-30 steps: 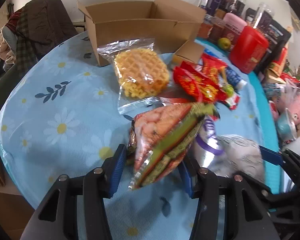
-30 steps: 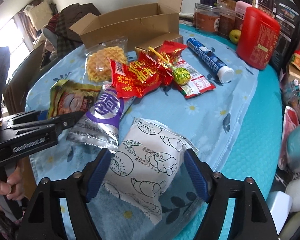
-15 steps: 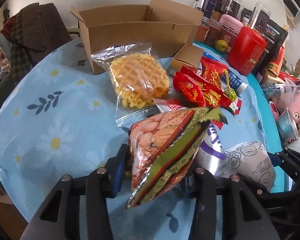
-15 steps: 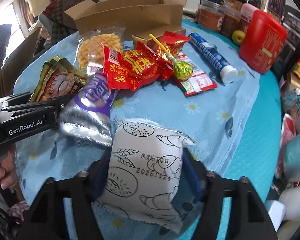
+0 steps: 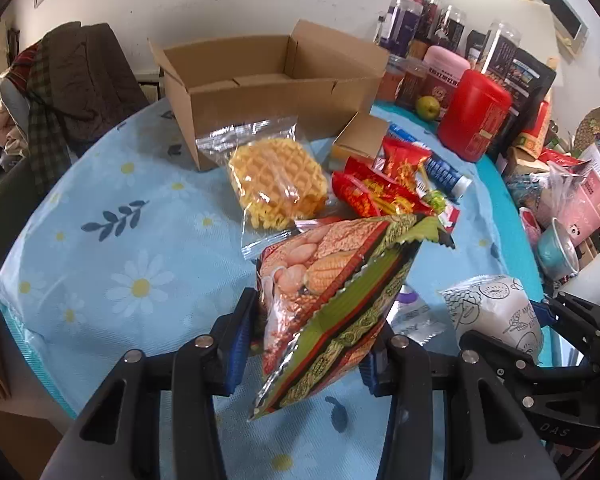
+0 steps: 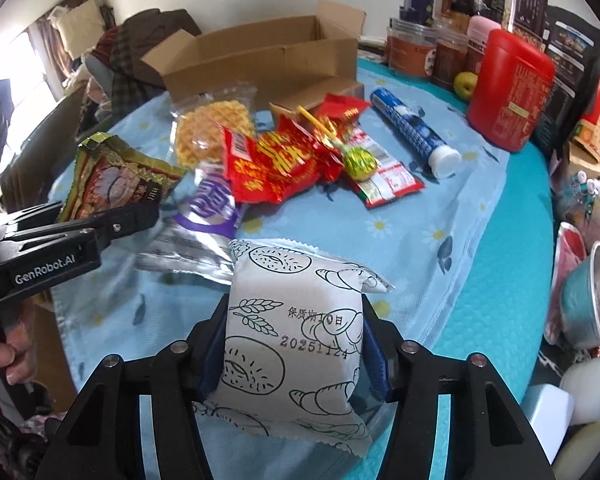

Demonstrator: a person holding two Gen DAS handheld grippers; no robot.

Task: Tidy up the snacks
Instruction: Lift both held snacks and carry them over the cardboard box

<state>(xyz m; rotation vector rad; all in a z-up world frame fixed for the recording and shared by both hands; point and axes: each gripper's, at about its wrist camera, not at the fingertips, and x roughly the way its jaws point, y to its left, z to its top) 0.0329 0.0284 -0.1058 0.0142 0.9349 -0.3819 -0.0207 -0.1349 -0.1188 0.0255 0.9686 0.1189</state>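
My left gripper (image 5: 312,332) is shut on a green-and-red snack packet (image 5: 332,292), held tilted above the flowered tablecloth (image 5: 140,240). My right gripper (image 6: 294,320) has a white bread packet (image 6: 292,340) between its blue pads. Its jaws are closing and pressing on the packet, which is off the cloth. An open cardboard box (image 5: 268,92) stands at the back. In front of it lie a bagged waffle (image 5: 276,176), red packets (image 5: 380,192), a purple-silver packet (image 6: 208,216), a lollipop (image 6: 360,160) and a blue tube (image 6: 412,132).
A small carton (image 5: 360,136) sits beside the box. A red canister (image 5: 472,120), jars and a green apple (image 5: 427,107) line the back right. Cups and clutter (image 6: 592,300) crowd the right edge. A chair piled with clothes (image 5: 72,80) stands at the left.
The right jaws have closed in on the white bread packet and raised it off the cloth. The left gripper has lifted the snack packet a little higher.
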